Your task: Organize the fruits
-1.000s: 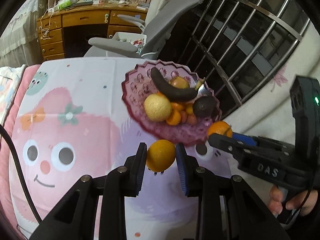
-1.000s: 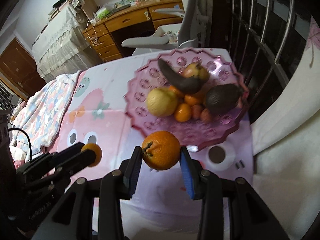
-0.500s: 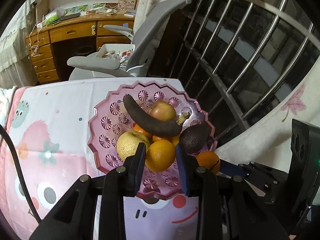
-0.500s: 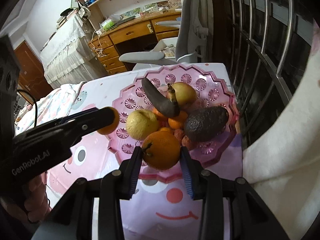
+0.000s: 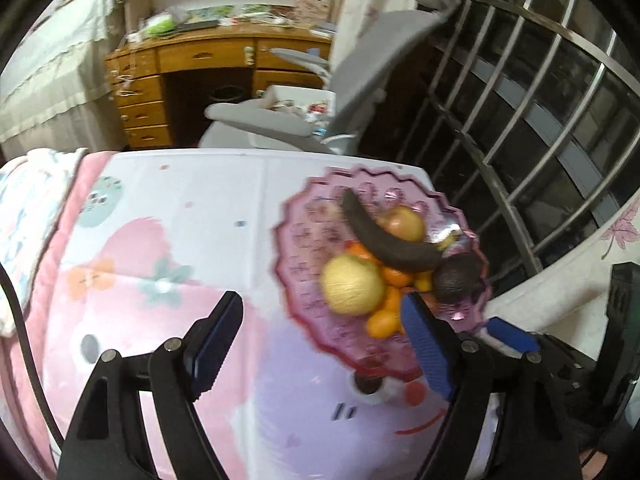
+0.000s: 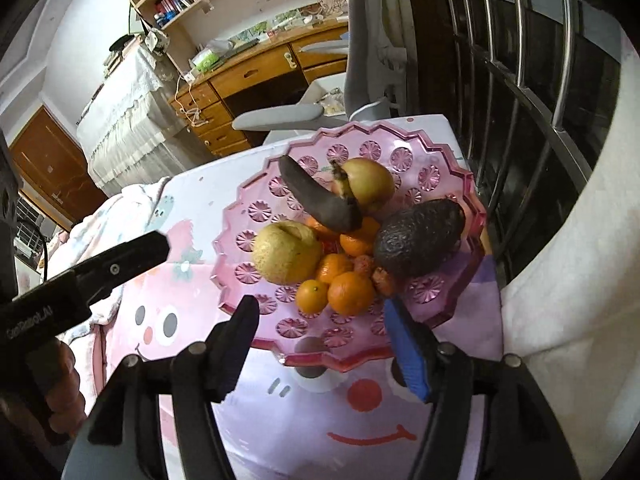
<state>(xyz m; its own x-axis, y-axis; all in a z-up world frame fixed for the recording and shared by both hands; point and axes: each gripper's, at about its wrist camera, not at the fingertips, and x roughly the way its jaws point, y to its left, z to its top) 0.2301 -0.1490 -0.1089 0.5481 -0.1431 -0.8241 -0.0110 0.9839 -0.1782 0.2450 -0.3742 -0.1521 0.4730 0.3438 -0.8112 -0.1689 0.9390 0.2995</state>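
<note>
A pink scalloped fruit plate holds a blackened banana, a yellow pear, an apple, an avocado and several small oranges. My right gripper is open and empty, just in front of the plate's near rim. My left gripper is open and empty over the cloth, its right finger next to the plate's near edge. The left gripper's body also shows at the left of the right wrist view.
A pink cartoon tablecloth covers the table. A grey office chair and a wooden desk stand beyond the table. A barred window runs along the right side. A white cushion lies right of the plate.
Both grippers have opened and released their oranges onto the plate. Both have drawn back from the plate; the left one has shifted left.
</note>
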